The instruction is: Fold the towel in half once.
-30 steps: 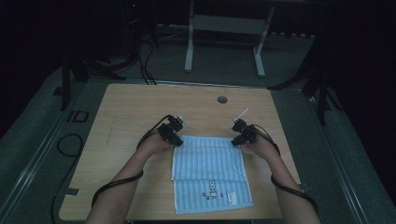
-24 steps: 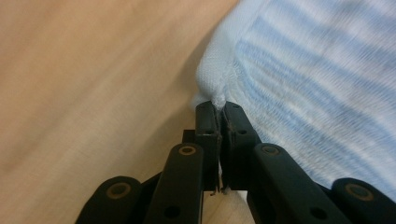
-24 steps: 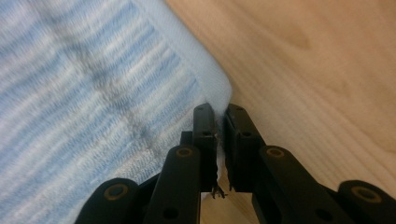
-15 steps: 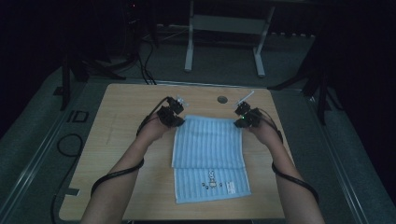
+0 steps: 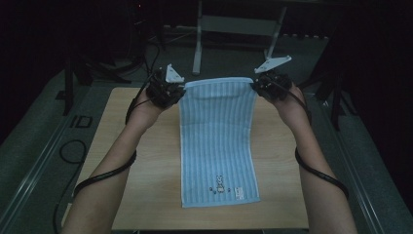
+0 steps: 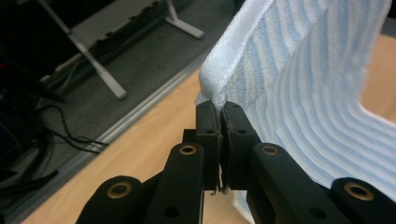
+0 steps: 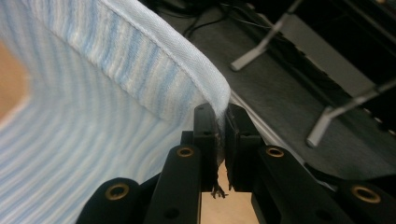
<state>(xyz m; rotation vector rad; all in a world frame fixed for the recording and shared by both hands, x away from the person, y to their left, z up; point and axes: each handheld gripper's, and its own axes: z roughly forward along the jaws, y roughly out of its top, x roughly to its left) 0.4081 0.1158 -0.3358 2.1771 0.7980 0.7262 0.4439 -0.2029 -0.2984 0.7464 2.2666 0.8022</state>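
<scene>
A light blue striped towel [image 5: 216, 136] is held up by its two far corners, and its near end still lies on the wooden table [image 5: 141, 185]. My left gripper [image 5: 178, 92] is shut on the towel's left corner and my right gripper [image 5: 255, 85] on its right corner. In the left gripper view the left gripper [image 6: 219, 112] pinches the hem, and the towel [image 6: 299, 70] rises to the right. In the right gripper view the right gripper [image 7: 222, 114] clamps the other corner, with the towel [image 7: 93, 93] spreading to the left.
A small printed figure and label [image 5: 221, 187] mark the towel's near end. Beyond the table's far edge a metal stand [image 5: 234, 24] rests on the dark floor. Cables [image 5: 68, 146] lie on the floor at the left.
Both hands have risen and lifted the towel's far edge off the table. The towel, flat before, now hangs stretched between the two grippers.
</scene>
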